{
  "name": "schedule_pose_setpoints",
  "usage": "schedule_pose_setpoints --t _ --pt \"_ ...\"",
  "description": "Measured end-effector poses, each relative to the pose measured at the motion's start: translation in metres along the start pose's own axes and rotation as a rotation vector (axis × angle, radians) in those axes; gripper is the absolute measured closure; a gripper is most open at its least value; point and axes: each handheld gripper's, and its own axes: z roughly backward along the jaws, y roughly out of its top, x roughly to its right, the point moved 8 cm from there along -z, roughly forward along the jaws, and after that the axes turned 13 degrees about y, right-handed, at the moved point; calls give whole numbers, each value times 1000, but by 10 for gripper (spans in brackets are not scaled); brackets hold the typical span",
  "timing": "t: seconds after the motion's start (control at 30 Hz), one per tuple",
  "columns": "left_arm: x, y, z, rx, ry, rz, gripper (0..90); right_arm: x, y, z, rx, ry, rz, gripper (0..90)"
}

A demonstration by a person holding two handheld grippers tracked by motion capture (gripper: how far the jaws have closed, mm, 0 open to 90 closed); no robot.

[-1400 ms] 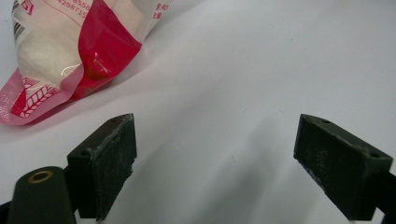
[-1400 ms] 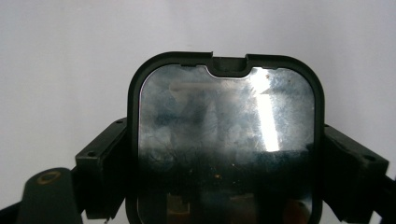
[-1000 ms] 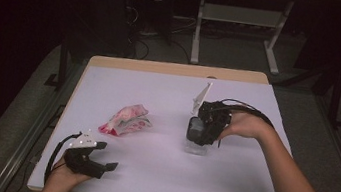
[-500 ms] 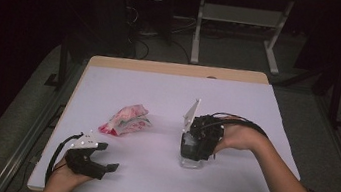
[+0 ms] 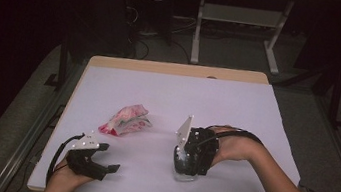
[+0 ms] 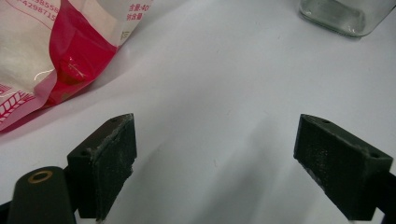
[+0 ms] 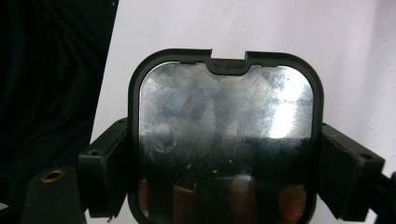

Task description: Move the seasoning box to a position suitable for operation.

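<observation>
Right hand-held gripper [image 5: 184,166] pinching a lidded glass jar [image 7: 226,140] upon the bench [image 5: 238,105]; left hand-held gripper [image 6: 233,163] spread, empty, near a red-and-white pouch [image 5: 125,120].

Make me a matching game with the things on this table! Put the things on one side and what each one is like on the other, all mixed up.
Things:
1. left gripper
2. right gripper
3. snack bag
4. jar

What it is like:
A. red, pink and white, lying on the table
B. clear glass with a black-rimmed lid
C. jaws wide open, nothing between them
D. jaws clamped on both sides of the lid

Right pairs: 1-C, 2-D, 3-A, 4-B
</observation>
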Motion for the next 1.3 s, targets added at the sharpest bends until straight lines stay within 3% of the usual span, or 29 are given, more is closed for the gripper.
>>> schedule_pose_setpoints --t 0.17,0.33,0.47,0.53,0.57,0.67,0.73,0.87,1.0,1.1,1.13,1.17,1.2,1.27,1.3 --pt "2 1 0 1 -2 4 128 -1 1 -1 -8 -20 -9 165" --pt "2 0 -1 -5 -5 -3 128 0 -5 -1 51 -11 -61 134" --pt "3 1 -1 -1 -4 -12 127 -2 -7 4 142 4 -97 107" --pt "3 1 -1 3 -6 -12 127 -2 -8 4 148 -6 -106 97" --pt "4 2 -1 9 -5 -18 127 -3 -10 8 199 -1 -116 95" --pt "4 2 -1 14 -2 -16 126 -4 -14 14 233 -21 -135 79" --pt "5 3 -1 15 -3 -20 126 -6 -15 22 283 -28 -145 79" --pt "6 5 0 26 5 -38 126 -7 -26 38 367 -72 -174 72" --pt "8 6 1 34 3 -37 128 -9 -47 54 474 -143 -236 84" --pt "9 8 2 27 -2 -46 133 -16 -64 61 578 -160 -312 141" --pt "9 8 2 27 -2 -46 133 -16 -64 61 578 -160 -312 141" --pt "10 9 2 25 -1 -42 131 -21 -77 62 644 -183 -358 220" --pt "10 10 2 28 -2 -42 130 -22 -81 62 671 -191 -372 247" --pt "11 11 2 30 2 -37 128 -23 -86 60 686 -209 -389 257" --pt "11 11 2 26 5 -45 128 -26 -99 59 728 -275 -425 383"
